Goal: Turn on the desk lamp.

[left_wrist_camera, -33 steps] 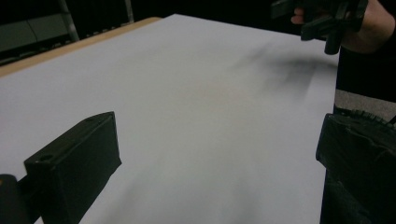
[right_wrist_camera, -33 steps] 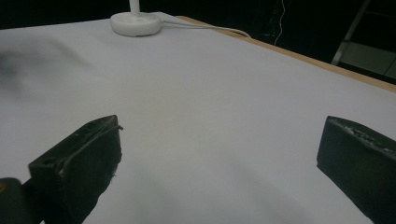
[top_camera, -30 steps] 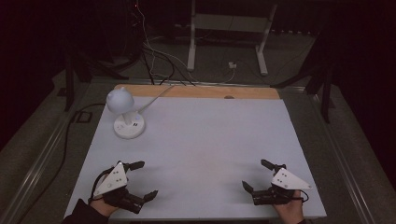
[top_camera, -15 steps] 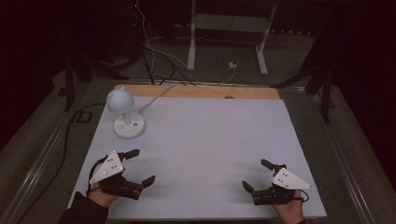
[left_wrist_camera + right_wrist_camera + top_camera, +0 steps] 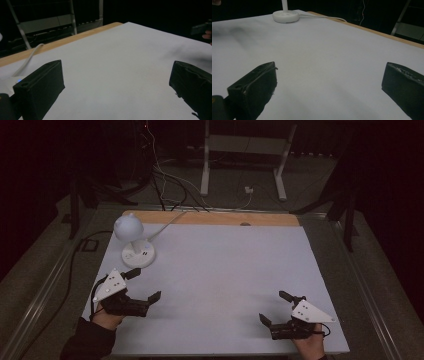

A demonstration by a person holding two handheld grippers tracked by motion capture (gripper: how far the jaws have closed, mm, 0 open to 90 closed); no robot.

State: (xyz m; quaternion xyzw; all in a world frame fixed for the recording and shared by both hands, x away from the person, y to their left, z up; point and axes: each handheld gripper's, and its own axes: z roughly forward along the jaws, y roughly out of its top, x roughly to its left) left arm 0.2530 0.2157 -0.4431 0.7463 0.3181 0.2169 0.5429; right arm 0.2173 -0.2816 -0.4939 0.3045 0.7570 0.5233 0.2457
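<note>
- The table (image 5: 215, 285) carries a smooth, matte white sheet, flat and rectangular; a strip of bare light wood (image 5: 210, 218) runs along its far edge.
- The lamp (image 5: 134, 242) stands at the far left of the sheet: a round white base, a thin stem, a ball-shaped white head. Its pale cable (image 5: 165, 225) runs off over the wooden strip.
- The left gripper (image 5: 145, 285) sits at the near left, just beside the lamp's base and not touching it. Its black block-shaped jaws stand wide apart with nothing between them. A grey three-cornered plate lies on top.
- The right gripper (image 5: 277, 307) rests at the near right corner, well apart from the lamp. Its jaws are also spread wide and hold nothing.
- In the right gripper view, the lamp's base (image 5: 286, 15) shows far across the sheet.
- No containers stand on the sheet.
- Between the two grippers the white surface lies bare, giving open room across the middle and right; the near edge lies close under both hands.
</note>
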